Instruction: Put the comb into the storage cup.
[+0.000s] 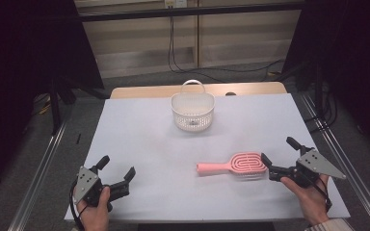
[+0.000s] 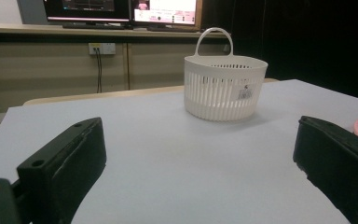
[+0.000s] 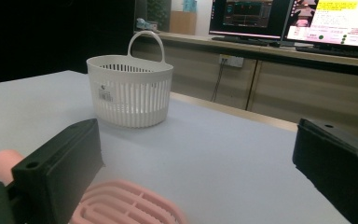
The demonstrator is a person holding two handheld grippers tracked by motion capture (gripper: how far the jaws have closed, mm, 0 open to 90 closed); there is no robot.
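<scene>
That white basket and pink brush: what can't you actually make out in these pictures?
- Basket floor: in both gripper views its slatted wall hides the inside; the high view shows a dark speck there, too small to identify.
- Basket label: too small to read.
- Pink hairbrush bristles: blurred in the high view.
- Hairbrush in the right gripper view: out of focus, cut off by the bottom edge and the near jaw.

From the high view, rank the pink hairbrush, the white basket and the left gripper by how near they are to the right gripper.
1. Pink hairbrush: just left of the right gripper, its head by the jaws.
2. White basket: toward the table's far edge, near the middle.
3. Left gripper: at the near left corner, across the table.
</scene>
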